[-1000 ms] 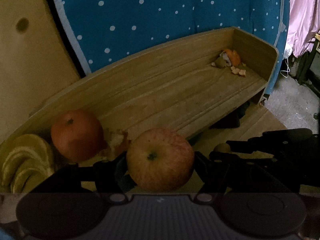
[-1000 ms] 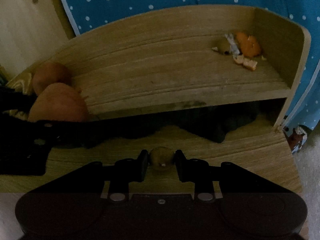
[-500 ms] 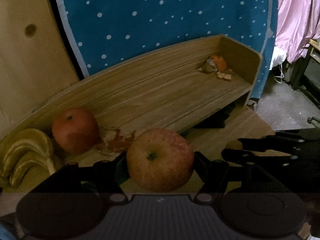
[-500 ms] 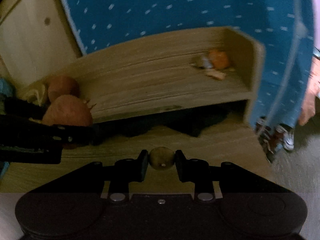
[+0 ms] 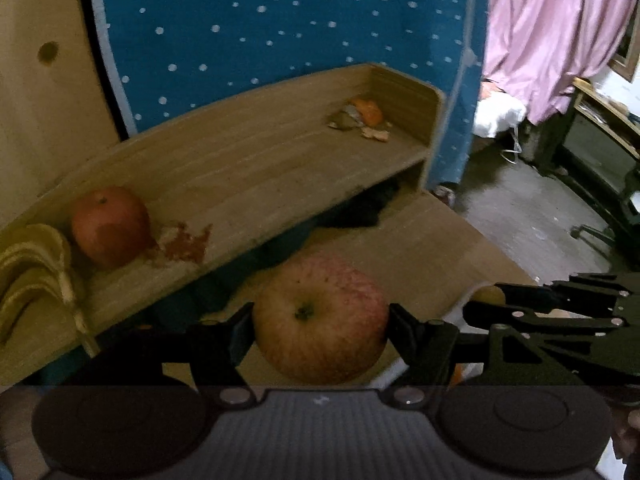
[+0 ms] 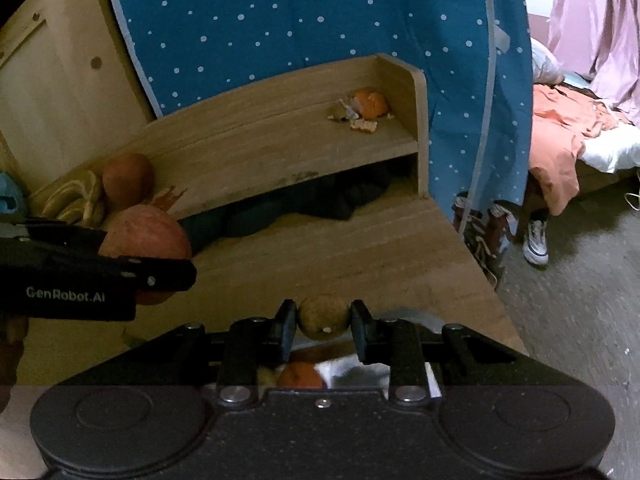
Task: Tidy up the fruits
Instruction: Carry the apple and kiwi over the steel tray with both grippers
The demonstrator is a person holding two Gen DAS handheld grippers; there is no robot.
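Note:
My left gripper [image 5: 320, 322] is shut on a large red-yellow apple [image 5: 320, 318], held in the air in front of the wooden shelf [image 5: 256, 168]; the same apple [image 6: 146, 236] shows at the left of the right wrist view. My right gripper [image 6: 323, 318] is shut on a small round brownish fruit [image 6: 323, 317], and it appears at the right of the left wrist view [image 5: 490, 295]. On the shelf's left end sit a second red apple [image 5: 110, 226] and a bunch of bananas [image 5: 34, 268]. An orange fruit [image 6: 300, 376] lies below my right gripper, mostly hidden.
Orange peel and scraps [image 5: 362, 116] lie at the shelf's right end, more peel [image 5: 182, 242] beside the apple. Dark cloth [image 6: 304, 200] fills the space under the shelf. Behind hangs a blue dotted fabric [image 5: 280, 20]; a pink curtain [image 5: 552, 32], shoes [image 6: 534, 238] and bare floor lie right.
Both grippers have pulled back and away from the shelf, each still holding its fruit. The shelf looks smaller and more floor shows on the right.

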